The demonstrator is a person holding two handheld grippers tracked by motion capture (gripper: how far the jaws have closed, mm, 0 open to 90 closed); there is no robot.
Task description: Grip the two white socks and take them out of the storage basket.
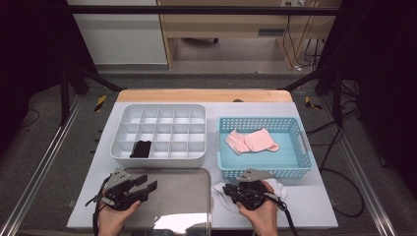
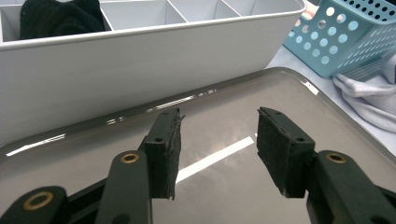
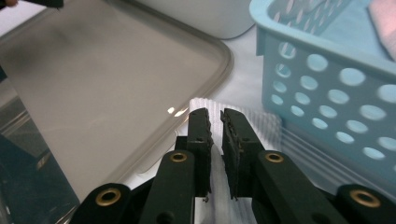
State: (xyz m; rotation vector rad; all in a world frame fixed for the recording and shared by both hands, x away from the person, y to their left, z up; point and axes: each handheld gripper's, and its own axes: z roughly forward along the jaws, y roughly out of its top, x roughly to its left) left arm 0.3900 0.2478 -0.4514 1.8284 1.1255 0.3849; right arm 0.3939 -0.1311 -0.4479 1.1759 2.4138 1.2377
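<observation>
- The right claw sat at the near edge of the counter, just in front of the blue basket, held by the person's right hand.
- In the right gripper view, its jaws stood nearly together, clamped on a fold of the white sock; a thin strip of the ribbed white cloth showed between the pads.
- The white sock lay on the counter beneath and around the right claw, between the metal tray and the basket's front wall; part of it showed on the far side of the hand.
- The left claw hovered over the left part of the metal tray, held by the left hand. Its jaws stood apart with nothing between them; the bare tray surface showed through the gap in the left gripper view.
- Ahead of the left claw stood the white divided organiser, its front wall just beyond the tray's far rim.
- A black sock lay in a front-row compartment of the organiser, ahead of the left claw.
- A pink sock lay inside the blue basket, beyond the right claw.
</observation>
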